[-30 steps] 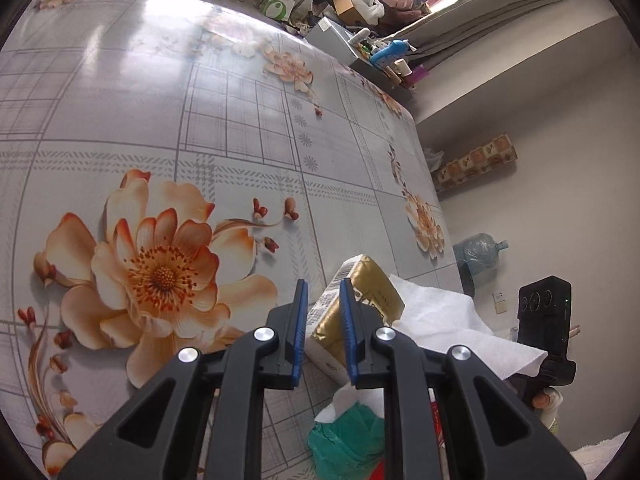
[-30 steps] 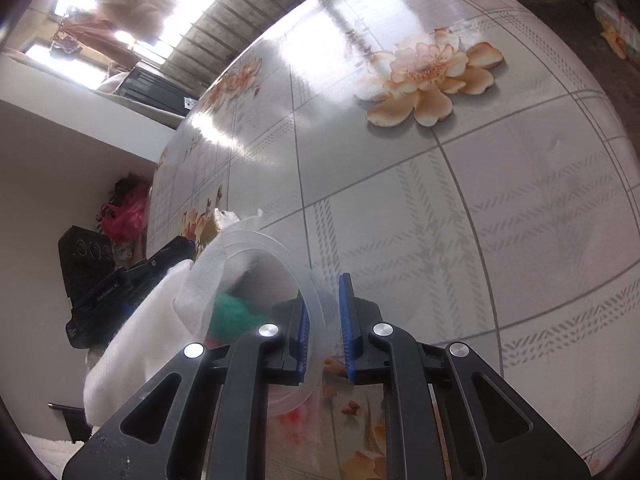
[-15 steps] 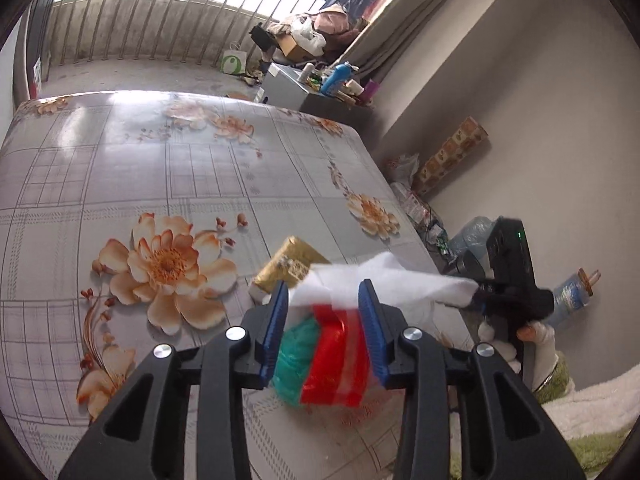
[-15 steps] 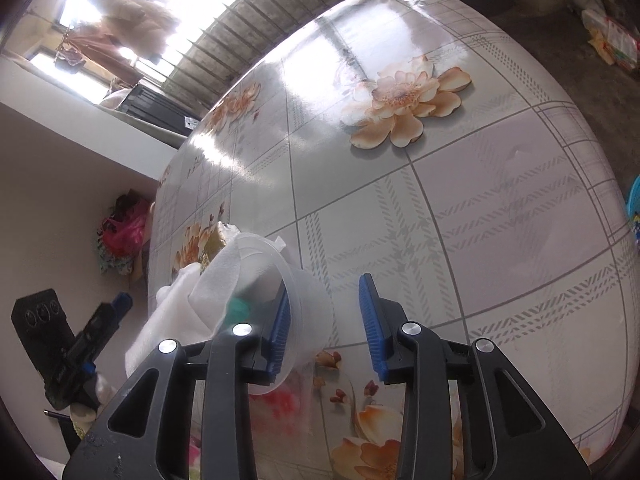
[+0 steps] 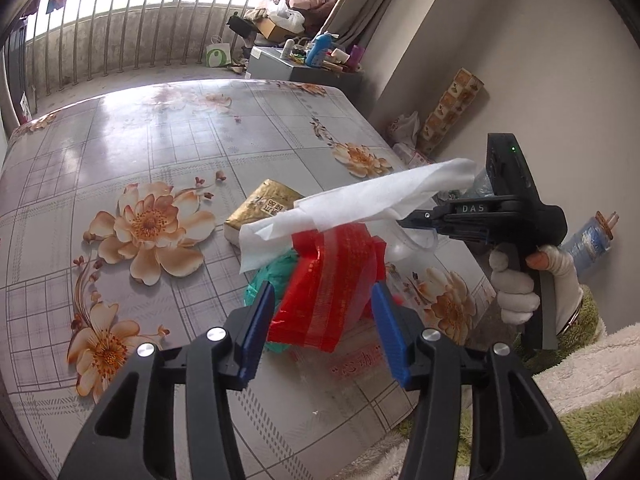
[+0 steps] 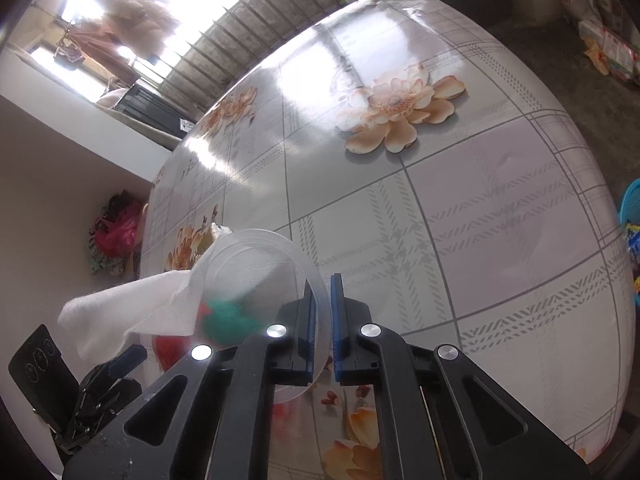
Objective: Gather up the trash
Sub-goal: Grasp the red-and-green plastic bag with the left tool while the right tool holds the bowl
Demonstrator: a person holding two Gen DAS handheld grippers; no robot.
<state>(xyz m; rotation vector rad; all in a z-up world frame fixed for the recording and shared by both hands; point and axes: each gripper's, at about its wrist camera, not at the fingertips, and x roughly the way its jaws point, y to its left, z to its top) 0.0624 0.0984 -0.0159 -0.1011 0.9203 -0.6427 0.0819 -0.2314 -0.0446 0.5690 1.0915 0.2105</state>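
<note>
Two sets of fingers: right gripper (image 6: 320, 320) clenched on the clear cup (image 6: 256, 276), left gripper (image 5: 322, 330) released, red wrapper (image 5: 328, 292) between.

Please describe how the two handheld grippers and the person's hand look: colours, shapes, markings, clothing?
Each claw has two black angular arms with triangular cut-outs, silver round rivets and blue ribbed pads. That goes for the left claw and the right claw alike. Seen from the left wrist, the right tool has a black pistol grip lettered "DAS" and a small green light. The hand wears a white glove and a fuzzy green sleeve.
</note>
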